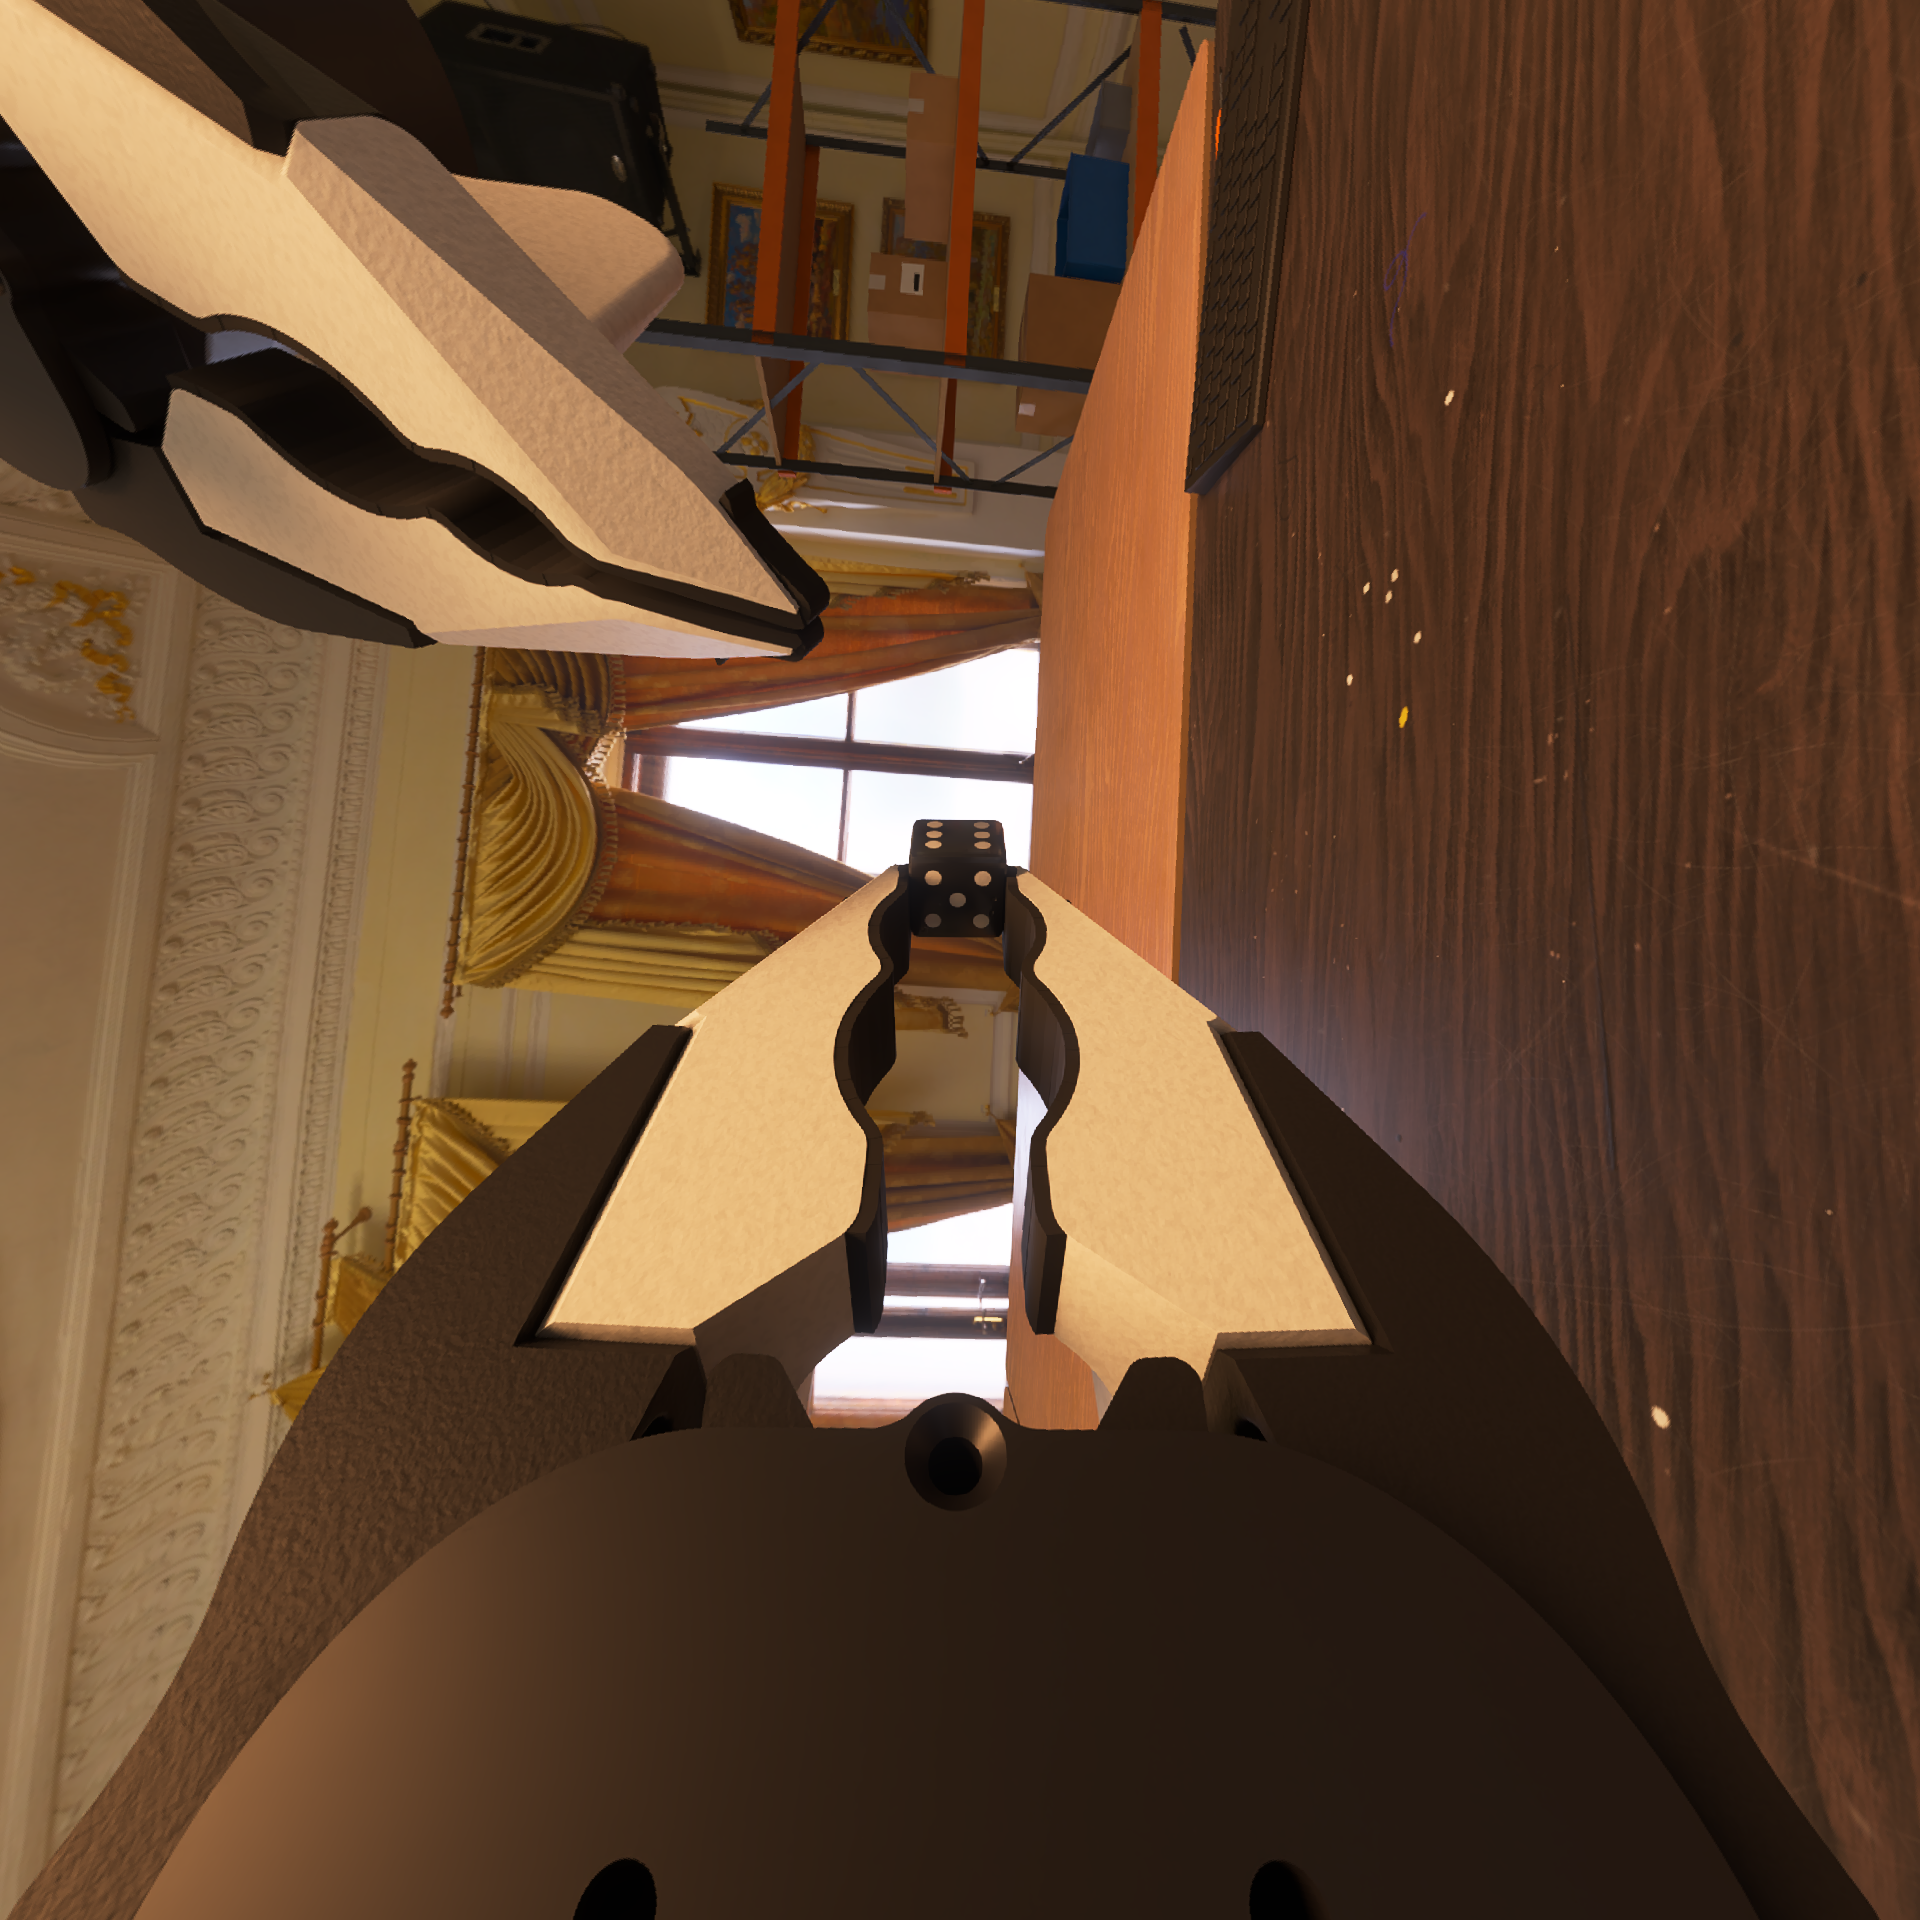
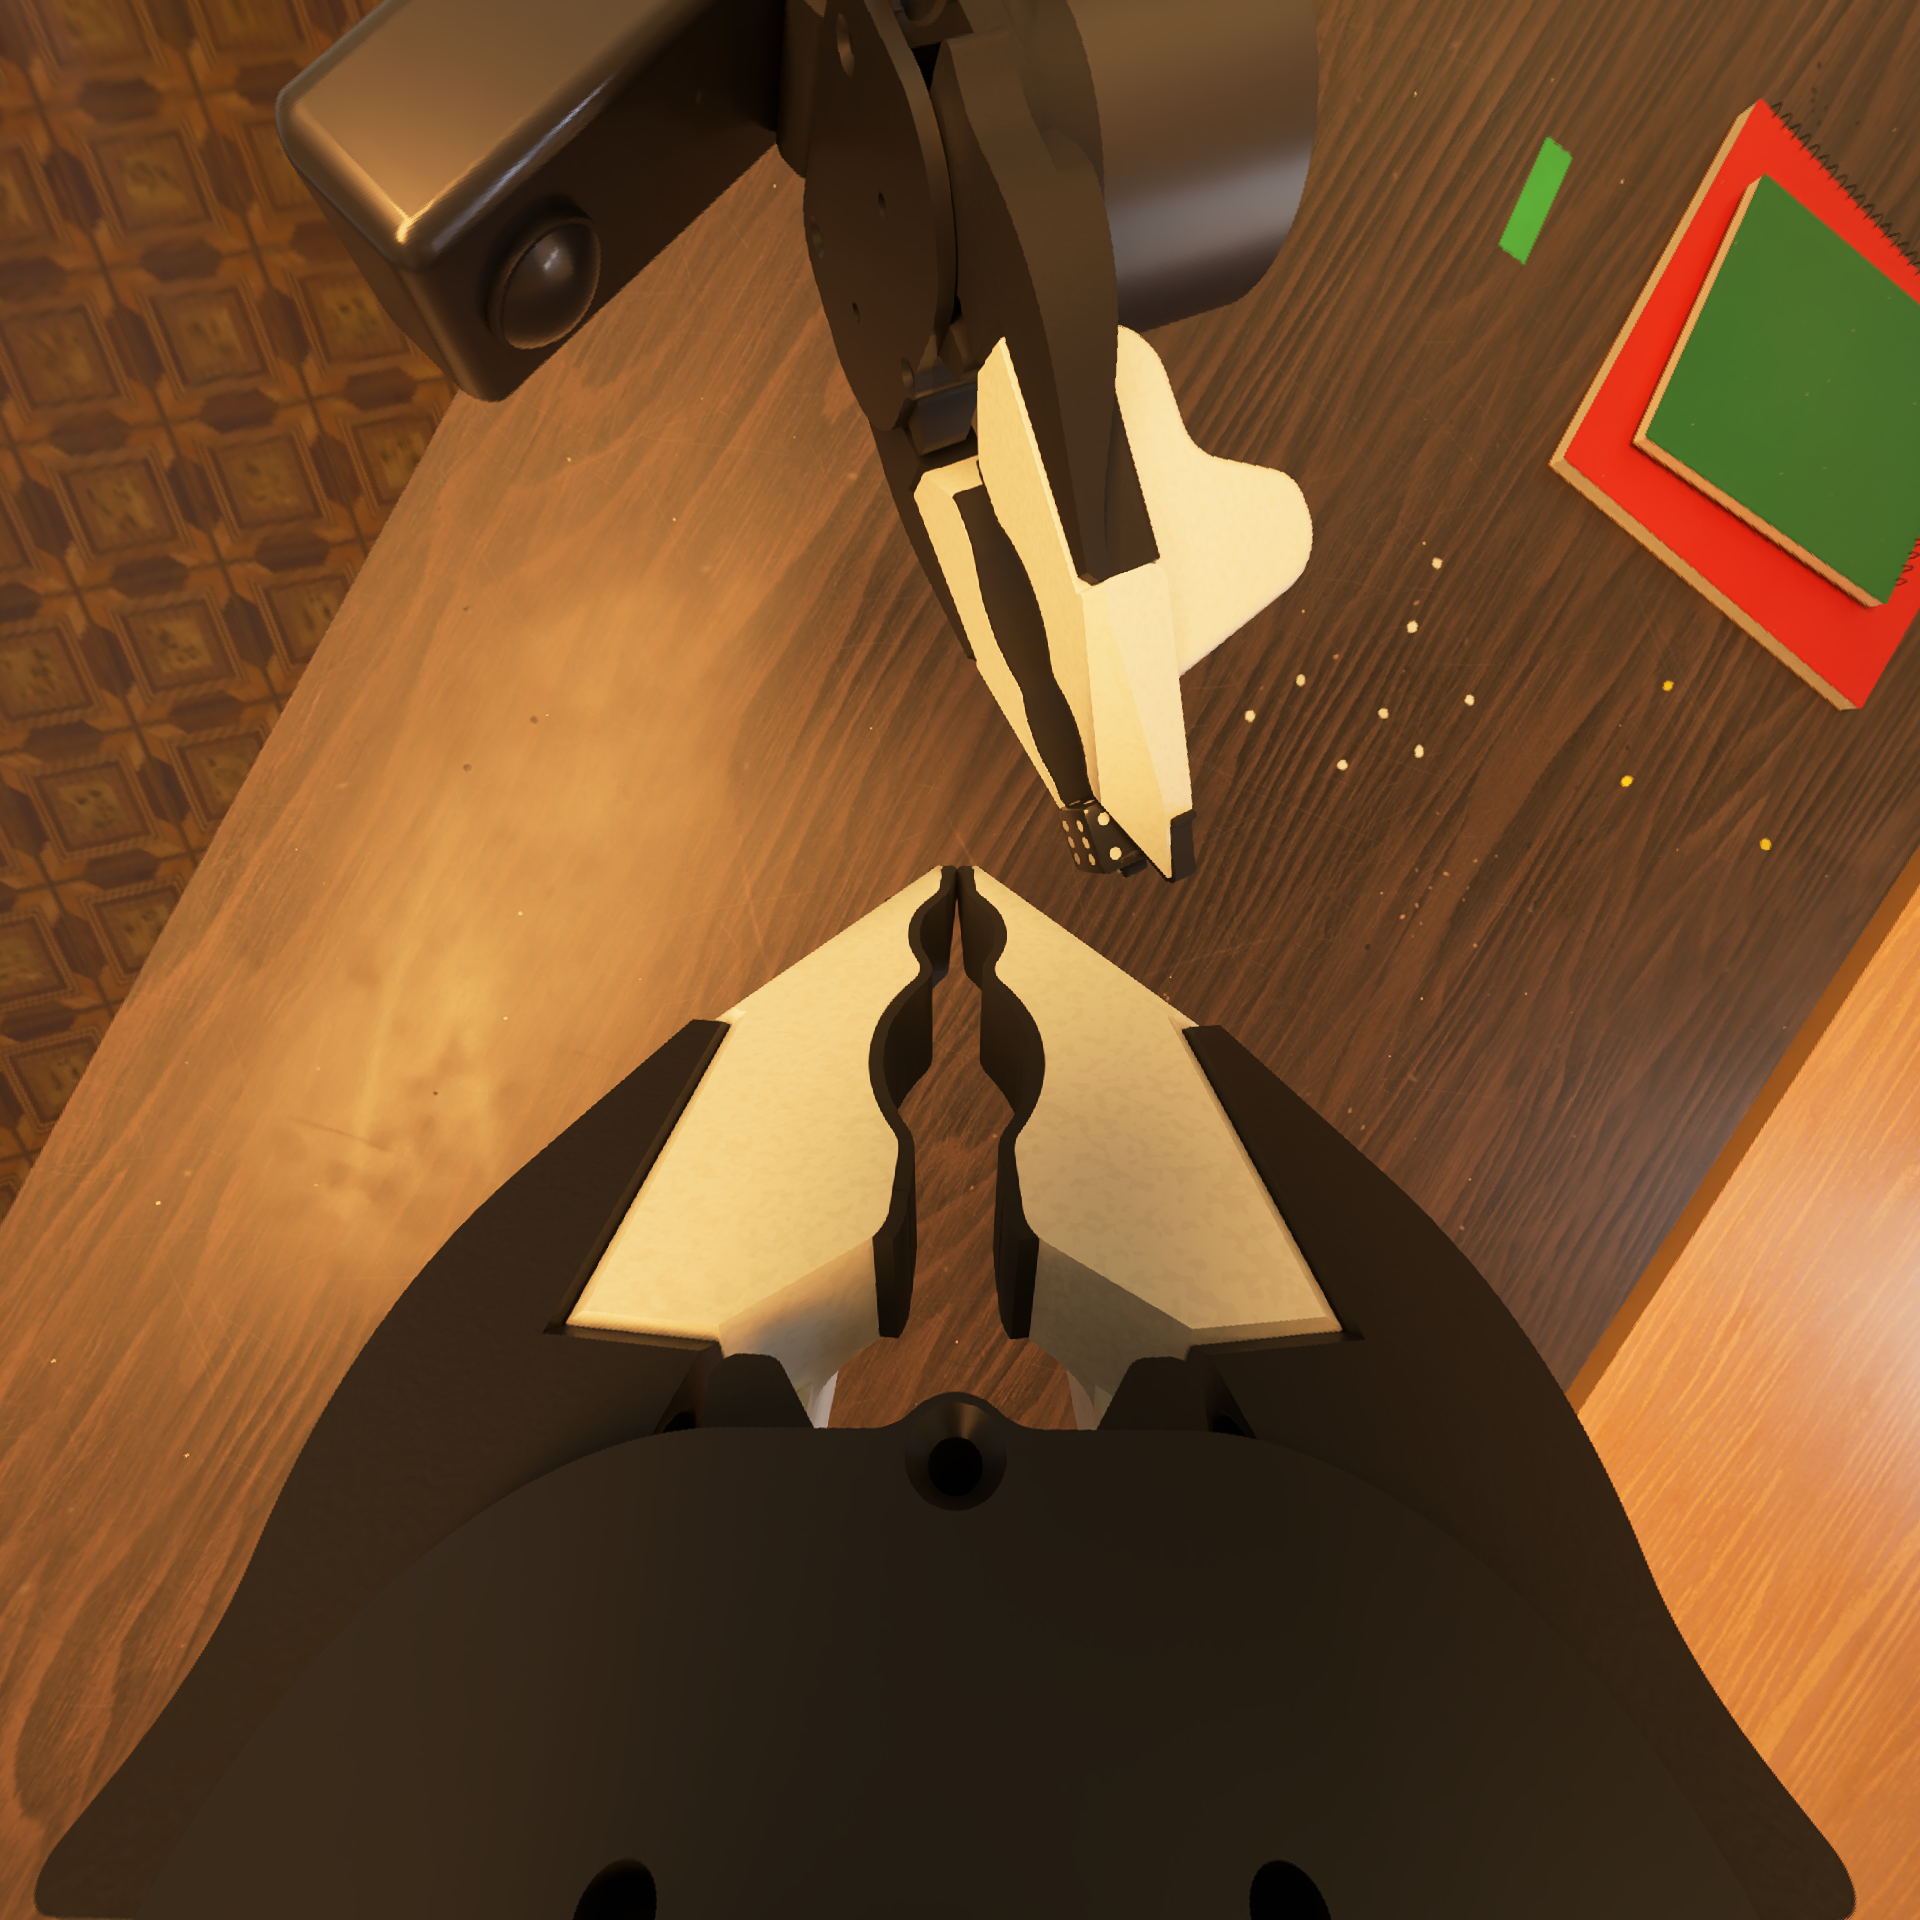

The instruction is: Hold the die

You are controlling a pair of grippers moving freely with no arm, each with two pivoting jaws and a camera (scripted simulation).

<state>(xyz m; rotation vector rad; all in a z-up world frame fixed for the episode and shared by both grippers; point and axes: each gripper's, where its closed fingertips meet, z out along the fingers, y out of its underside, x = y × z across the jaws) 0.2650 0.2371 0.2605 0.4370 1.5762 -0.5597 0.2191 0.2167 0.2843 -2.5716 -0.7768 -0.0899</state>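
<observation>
Left gripper (image 1: 957, 883) pinches the black die (image 1: 957, 879) at its very fingertips — a slight slip drops it; right gripper (image 2: 957, 878) idles closed, empty.

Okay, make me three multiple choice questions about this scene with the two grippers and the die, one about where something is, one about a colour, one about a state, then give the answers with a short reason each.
1. Where is the die?
A. lying on the table
B. between the left gripper's fingertips
C. on the red board

2. What colour is the die?
A. black with white pips
B. white with black pips
C. red with gold pips

3. How does the right gripper stand?
A. wide open
B. shut on the die
C. shut and holding nothing

Answers:
1 B, the left gripper pinches the die at its tips, raised off the table.
2 A, its dark faces show pale dots in both views.
3 C, its fingertips meet with nothing between them, and the die sits apart in the other gripper.
</observation>
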